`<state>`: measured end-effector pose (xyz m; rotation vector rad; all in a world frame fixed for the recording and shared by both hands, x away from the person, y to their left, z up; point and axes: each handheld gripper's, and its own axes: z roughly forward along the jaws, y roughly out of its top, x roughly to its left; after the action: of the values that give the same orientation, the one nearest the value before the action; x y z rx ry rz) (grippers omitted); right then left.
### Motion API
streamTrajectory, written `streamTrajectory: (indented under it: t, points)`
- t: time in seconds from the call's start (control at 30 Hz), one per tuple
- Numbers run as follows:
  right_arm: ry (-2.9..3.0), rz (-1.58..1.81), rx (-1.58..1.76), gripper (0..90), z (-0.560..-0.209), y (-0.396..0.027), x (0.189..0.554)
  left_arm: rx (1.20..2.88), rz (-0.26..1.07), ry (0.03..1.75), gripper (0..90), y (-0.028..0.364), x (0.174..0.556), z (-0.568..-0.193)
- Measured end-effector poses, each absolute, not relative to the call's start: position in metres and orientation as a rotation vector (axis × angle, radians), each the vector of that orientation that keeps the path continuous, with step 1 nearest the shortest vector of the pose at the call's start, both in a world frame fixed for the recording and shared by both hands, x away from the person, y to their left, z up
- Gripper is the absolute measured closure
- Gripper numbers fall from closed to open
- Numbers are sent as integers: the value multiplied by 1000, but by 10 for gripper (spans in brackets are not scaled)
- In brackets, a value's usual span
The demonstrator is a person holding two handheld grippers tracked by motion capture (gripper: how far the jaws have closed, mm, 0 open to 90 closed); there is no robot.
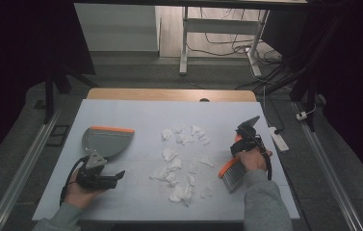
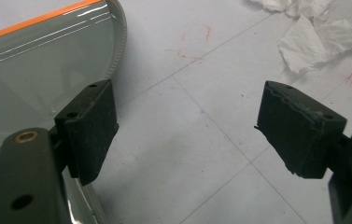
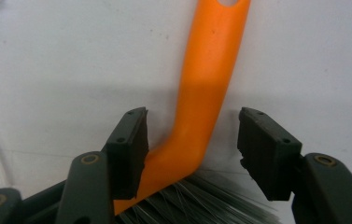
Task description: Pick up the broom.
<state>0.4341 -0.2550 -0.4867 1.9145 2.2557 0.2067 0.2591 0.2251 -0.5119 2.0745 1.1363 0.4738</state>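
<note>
Grey plastic dustpan with orange lip (image 1: 106, 139) lies left, beside my left gripper (image 2: 185, 126), jaws wide and empty. Crumpled white paper scraps (image 1: 181, 163) litter centre. My right gripper (image 3: 190, 149) straddles the orange-handled grey-bristled brush (image 3: 206, 93), one pad short; I should centre the handle before clamping.

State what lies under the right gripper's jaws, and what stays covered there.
Between the right gripper jaws lies the brush's orange handle, on the white table cover, with grey bristles at its base. The jaws hide part of the bristles.
</note>
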Motion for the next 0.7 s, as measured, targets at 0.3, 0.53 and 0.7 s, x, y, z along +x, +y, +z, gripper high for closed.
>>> streamTrajectory:
  t: [0.3,0.53,0.7]
  points:
    - [2148,166,2028,662,-488,-247,435,2079,479,1131,211,225,259,-512]
    - [2146,194,1992,705,-489,-245,431,2085,477,1133,212,225,258,-513]
    - [2235,283,1964,707,-487,-257,430,2087,474,1141,213,226,259,-515]
